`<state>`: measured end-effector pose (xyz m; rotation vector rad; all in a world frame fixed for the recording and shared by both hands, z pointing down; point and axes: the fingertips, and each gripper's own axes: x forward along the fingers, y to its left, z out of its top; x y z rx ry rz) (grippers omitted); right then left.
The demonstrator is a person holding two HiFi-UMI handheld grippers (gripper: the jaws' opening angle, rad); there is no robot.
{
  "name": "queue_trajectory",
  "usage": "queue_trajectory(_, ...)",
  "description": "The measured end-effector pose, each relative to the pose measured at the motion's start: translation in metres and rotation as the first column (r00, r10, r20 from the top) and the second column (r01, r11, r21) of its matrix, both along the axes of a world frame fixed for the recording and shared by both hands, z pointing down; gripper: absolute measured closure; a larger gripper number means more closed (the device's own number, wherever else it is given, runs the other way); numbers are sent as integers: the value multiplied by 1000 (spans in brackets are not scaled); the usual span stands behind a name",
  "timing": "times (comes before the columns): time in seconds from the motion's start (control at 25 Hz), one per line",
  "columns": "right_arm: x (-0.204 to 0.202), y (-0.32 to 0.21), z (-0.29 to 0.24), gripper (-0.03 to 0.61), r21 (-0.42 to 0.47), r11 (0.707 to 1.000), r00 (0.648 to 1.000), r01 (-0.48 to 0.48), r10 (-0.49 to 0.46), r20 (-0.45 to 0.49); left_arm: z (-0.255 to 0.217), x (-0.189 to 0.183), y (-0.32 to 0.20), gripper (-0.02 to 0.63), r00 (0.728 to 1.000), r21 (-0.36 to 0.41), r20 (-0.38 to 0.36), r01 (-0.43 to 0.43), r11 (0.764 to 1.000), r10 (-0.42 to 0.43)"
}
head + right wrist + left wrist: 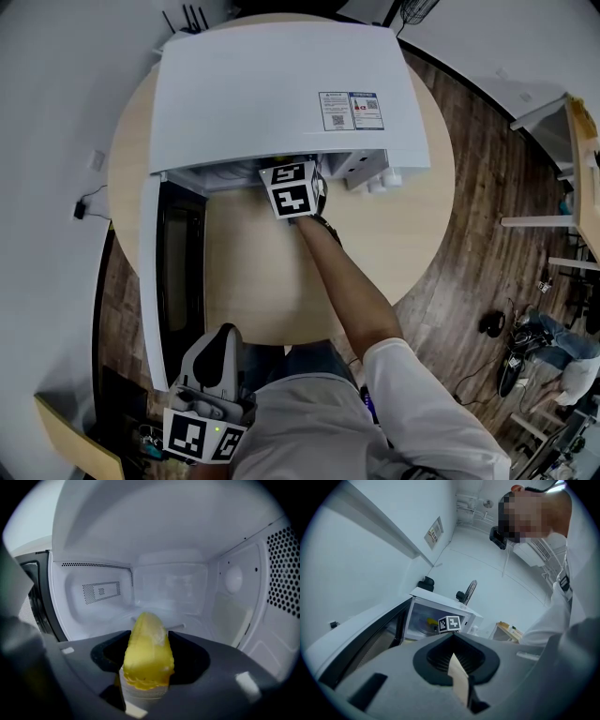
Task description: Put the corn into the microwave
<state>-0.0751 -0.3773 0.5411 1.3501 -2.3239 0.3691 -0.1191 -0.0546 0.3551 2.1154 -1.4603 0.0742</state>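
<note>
A yellow corn cob (147,651) is clamped in my right gripper (146,684), which is shut on it and reaches into the white cavity of the microwave (168,588). In the head view the right gripper (293,190) sits in the mouth of the microwave (281,94), its fingertips hidden under the top. The microwave door (173,272) swings open to the left. My left gripper (214,370) is held low near the person's lap, shut on nothing. In the left gripper view the left gripper (457,667) points at the open microwave (440,606), where the corn (432,620) shows.
The microwave stands on a round wooden table (262,291). White furniture legs (553,220) and a person on the floor (558,347) are at the right. A wooden piece (66,431) lies at the lower left. Cables run by the table's left side.
</note>
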Motion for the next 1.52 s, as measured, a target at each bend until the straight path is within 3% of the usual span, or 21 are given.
queue_trajectory(0.8,4,2,-2,301,-29,1000,999,12,-10,41,-3,2,2,621,1000,18,-8,17,1000,-17)
queue_trajectory(1.52,10,21,-24,296,12,999,997,44,-44,62,-11,15,-1,621,1000,48,-13,13,999,-12)
